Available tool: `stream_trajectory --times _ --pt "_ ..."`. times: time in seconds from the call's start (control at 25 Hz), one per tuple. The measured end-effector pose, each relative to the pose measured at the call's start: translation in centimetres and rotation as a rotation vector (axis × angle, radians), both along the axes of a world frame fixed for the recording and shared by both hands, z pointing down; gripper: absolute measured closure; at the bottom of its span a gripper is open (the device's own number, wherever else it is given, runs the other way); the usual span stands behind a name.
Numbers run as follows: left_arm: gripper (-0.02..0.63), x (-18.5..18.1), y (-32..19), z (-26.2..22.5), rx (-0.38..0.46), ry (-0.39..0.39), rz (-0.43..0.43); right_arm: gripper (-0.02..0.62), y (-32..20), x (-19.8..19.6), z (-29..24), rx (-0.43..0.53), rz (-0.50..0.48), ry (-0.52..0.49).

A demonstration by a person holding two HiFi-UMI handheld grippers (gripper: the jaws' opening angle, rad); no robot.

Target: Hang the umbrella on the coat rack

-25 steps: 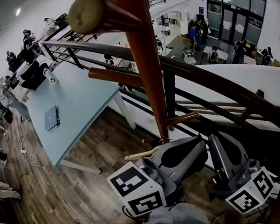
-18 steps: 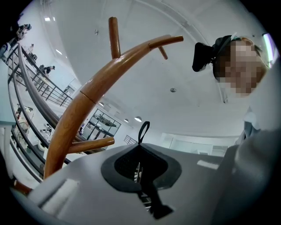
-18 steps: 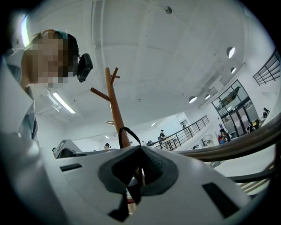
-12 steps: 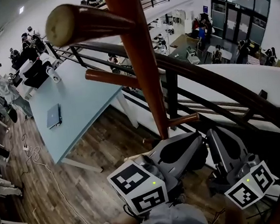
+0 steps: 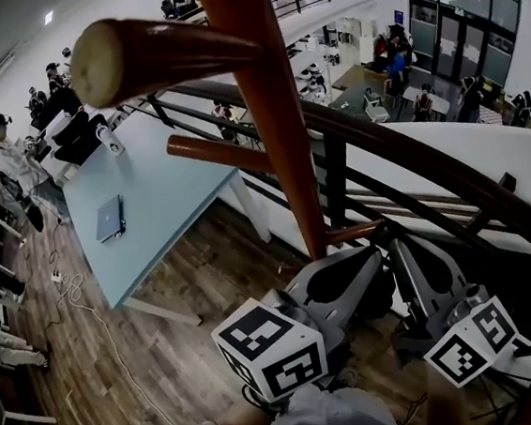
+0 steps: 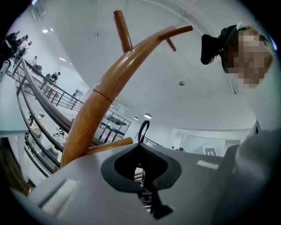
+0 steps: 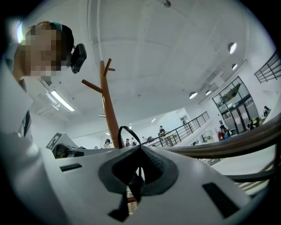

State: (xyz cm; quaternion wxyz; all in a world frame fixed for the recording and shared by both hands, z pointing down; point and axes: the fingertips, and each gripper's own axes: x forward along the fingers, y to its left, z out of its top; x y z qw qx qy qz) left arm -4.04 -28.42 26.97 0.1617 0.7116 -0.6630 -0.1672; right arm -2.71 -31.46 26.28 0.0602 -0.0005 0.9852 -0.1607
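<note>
The wooden coat rack pole (image 5: 276, 130) rises through the middle of the head view, with an upper peg (image 5: 164, 52), a middle peg (image 5: 217, 153) and a short low peg (image 5: 353, 233). My left gripper (image 5: 376, 254) and right gripper (image 5: 395, 248) point up side by side, tips just under the low peg. Both are shut on the umbrella's thin black strap loop, which sticks out above the left jaws (image 6: 144, 122) and the right jaws (image 7: 125, 127). The left gripper view has the pole (image 6: 101, 101) close on its left. The umbrella's body is hidden.
A light blue table (image 5: 160, 199) with a laptop (image 5: 109, 219) stands left of the rack. A dark railing (image 5: 409, 144) runs behind the pole, with a drop to a lower floor beyond. People stand at far left, and a cable (image 5: 78, 311) lies on the wood floor.
Both grippers have edged up and right toward the low peg. A pale rod beside the left gripper one second ago no longer shows. The view has shifted a little.
</note>
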Motion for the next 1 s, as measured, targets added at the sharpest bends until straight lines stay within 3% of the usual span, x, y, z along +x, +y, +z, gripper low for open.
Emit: stream_trajectory --times 1.0 --pt "0.601 -1.5 -0.9 2.5 -0.073 0.021 -0.044 0.594 -0.8 -2.6 2.7 0.025 -0.025 0.102"
